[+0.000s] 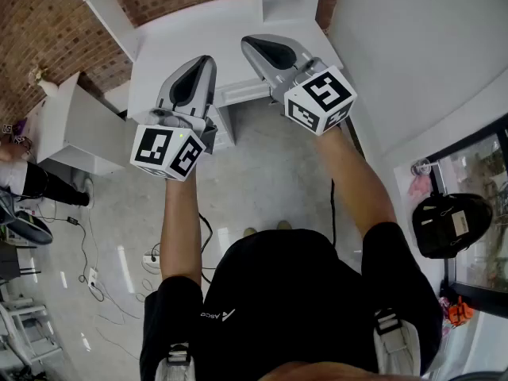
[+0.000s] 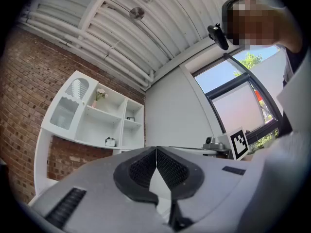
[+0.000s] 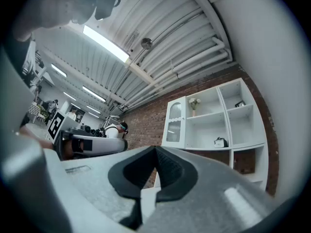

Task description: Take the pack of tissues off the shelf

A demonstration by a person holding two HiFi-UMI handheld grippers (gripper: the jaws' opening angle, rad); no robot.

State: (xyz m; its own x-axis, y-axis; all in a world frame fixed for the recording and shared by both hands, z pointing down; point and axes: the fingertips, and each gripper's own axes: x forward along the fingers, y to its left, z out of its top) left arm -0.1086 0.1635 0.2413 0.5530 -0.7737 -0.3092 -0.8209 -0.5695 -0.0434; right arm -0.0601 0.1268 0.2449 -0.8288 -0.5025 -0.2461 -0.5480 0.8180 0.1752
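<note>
Item: white shelf unit (image 3: 252, 130), set against a brick wall, ahead and to the right of the right gripper (image 3: 155, 150), well apart; ahead and to the left of the left gripper (image 2: 156, 150).

Contents:
- arched glazed door (image 3: 175, 121), compartment nearest the right gripper;
- vase of flowers (image 3: 194, 104), upper middle shelf;
- small dark-and-white pack (image 3: 220, 142), shelf directly below the vase;
- small dark object (image 3: 239, 104), upper far compartment, too small to identify.

brick wall (image 2: 24, 106) | white shelf unit (image 2: 92, 125) (one glazed door) | grey floor (image 1: 262, 181) | large window (image 2: 238, 106) | ceiling strip lights (image 3: 104, 42)
</note>
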